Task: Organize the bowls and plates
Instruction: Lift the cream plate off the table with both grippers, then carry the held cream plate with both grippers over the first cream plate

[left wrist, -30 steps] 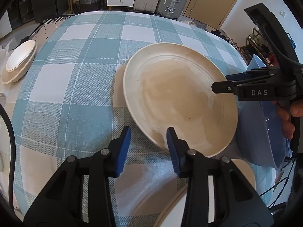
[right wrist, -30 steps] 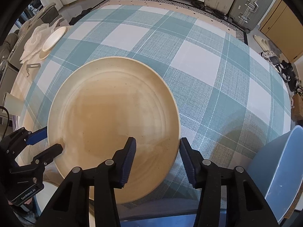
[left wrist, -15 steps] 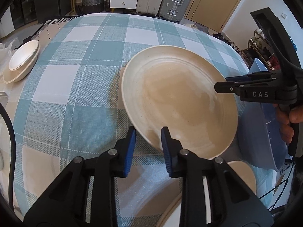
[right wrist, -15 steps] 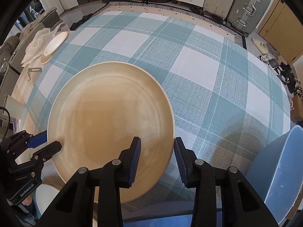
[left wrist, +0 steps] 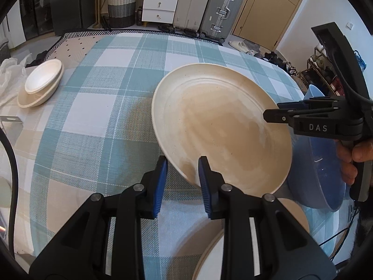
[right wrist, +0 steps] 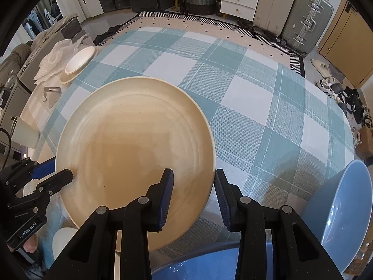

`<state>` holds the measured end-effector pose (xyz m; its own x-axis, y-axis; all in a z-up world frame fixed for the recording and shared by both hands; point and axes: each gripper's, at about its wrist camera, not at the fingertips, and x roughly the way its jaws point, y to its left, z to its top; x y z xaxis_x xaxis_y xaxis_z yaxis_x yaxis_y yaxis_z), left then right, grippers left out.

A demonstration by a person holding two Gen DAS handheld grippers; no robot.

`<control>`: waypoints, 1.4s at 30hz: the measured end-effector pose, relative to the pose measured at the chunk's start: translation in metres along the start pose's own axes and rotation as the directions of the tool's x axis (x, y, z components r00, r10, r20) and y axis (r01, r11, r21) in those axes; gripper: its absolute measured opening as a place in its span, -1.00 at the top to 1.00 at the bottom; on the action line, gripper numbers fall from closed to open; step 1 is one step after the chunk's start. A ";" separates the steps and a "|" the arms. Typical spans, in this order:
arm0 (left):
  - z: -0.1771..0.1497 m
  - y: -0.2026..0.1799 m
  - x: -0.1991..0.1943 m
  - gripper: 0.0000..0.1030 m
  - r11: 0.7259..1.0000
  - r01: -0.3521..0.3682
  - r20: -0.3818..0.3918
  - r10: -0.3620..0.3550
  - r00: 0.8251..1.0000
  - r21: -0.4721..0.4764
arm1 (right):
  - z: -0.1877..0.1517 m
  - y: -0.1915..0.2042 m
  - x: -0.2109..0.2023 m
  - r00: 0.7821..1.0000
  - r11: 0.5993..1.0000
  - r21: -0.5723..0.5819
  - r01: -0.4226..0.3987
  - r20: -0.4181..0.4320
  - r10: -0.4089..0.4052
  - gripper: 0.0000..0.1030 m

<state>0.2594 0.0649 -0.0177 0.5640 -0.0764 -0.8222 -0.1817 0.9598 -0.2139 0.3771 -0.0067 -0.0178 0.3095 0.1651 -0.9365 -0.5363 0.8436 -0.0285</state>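
Note:
A large cream plate (left wrist: 221, 128) hangs tilted above the checked tablecloth, held at two opposite rims. My left gripper (left wrist: 183, 179) is shut on its near-left rim, one blue pad above and one below. My right gripper (right wrist: 194, 193) is shut on the plate (right wrist: 130, 144) at its near-right rim. Each gripper shows in the other's view: the right gripper (left wrist: 277, 114) at the plate's right edge, the left gripper (right wrist: 63, 175) at its left edge. A small white bowl on a cream plate (left wrist: 39, 86) sits at the table's far left.
A blue bowl (right wrist: 338, 210) stands at the near right, behind a hand (left wrist: 349, 158). Another cream plate (left wrist: 233, 252) lies under the left gripper. A blue basin (right wrist: 198, 263) is at the bottom of the right wrist view. A white bowl (right wrist: 60, 240) is at the near left.
Both grippers closed onto the plate's rims. The plate has since risen off the cloth with both hands, and more of the room shows beyond the table.

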 end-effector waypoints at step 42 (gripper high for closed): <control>-0.081 -0.037 -0.151 0.53 0.998 -0.017 0.175 0.006 0.985 0.062 | -0.092 0.057 -0.135 0.981 0.999 -0.002 0.038 0.192 -0.037 0.28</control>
<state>0.1158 0.0186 0.0717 0.6952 -0.0227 -0.7185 -0.1405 0.9759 -0.1668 0.2330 -0.0276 0.0746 0.4738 0.2291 -0.8503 -0.5261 0.8480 -0.0647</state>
